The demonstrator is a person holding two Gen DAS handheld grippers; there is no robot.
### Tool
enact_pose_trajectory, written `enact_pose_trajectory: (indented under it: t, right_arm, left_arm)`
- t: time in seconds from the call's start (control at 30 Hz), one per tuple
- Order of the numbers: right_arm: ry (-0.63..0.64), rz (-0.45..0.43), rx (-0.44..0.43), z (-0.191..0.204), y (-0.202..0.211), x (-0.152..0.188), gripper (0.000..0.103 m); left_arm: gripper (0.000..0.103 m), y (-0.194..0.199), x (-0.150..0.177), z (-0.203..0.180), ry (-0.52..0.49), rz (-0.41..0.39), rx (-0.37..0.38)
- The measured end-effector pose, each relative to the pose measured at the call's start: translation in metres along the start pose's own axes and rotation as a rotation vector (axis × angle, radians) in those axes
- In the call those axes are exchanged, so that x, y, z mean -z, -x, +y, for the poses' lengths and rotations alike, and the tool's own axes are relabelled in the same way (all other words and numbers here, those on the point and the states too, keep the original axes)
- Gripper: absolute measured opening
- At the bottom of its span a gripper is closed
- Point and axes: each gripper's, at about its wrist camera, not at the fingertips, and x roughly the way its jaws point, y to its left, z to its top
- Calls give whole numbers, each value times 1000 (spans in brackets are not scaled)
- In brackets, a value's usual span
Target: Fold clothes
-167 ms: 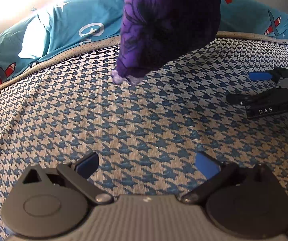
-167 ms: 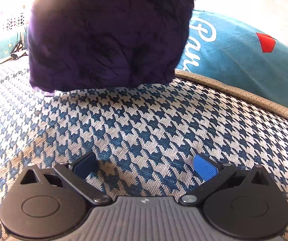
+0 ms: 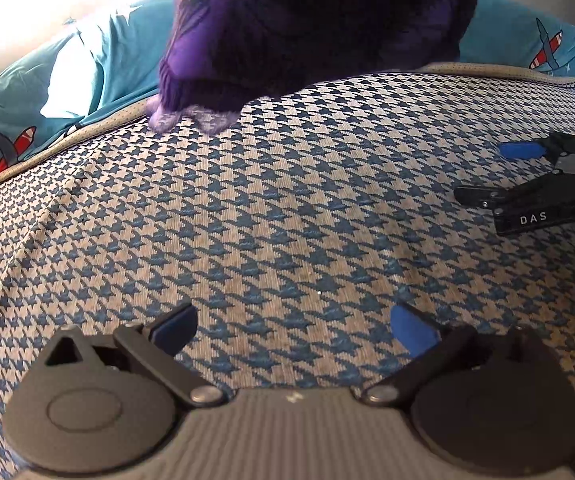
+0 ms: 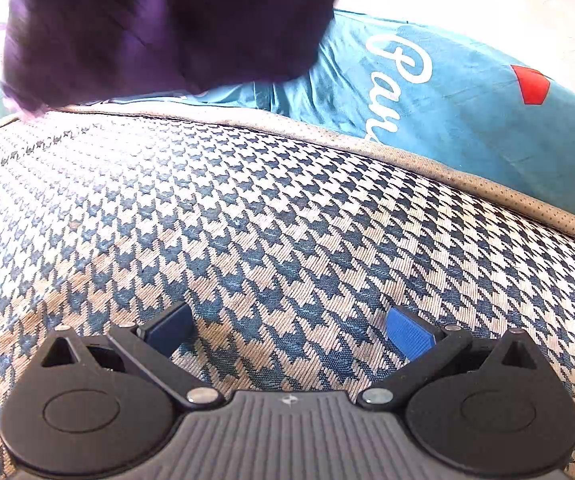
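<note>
Both my grippers, left gripper [image 3: 293,326] and right gripper [image 4: 289,326], gape empty; purple garment [image 3: 307,28] sits upper centre, ahead of the left.

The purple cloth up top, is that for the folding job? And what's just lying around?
For the job:
purple garment
left gripper, open
right gripper, open
houndstooth surface to fold on

Just lying about:
teal airplane-print bedding

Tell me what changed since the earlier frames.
The purple garment looms larger and blurrier in the left view; in the right view its lower edge sits higher, toward the teal bedding. Both tongs, left and right, stayed open and empty.
</note>
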Motion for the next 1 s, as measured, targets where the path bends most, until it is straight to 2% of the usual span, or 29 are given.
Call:
enact_pose_trajectory:
  t: [0.5,1.0]
  right_arm:
    - [0,0,0,0,0,0,103]
    - [0,0,0,-1,3,-3,103]
  left_arm:
    - [103,7,2,8,-1,5,20]
    - [103,3,5,8,0,12,3]
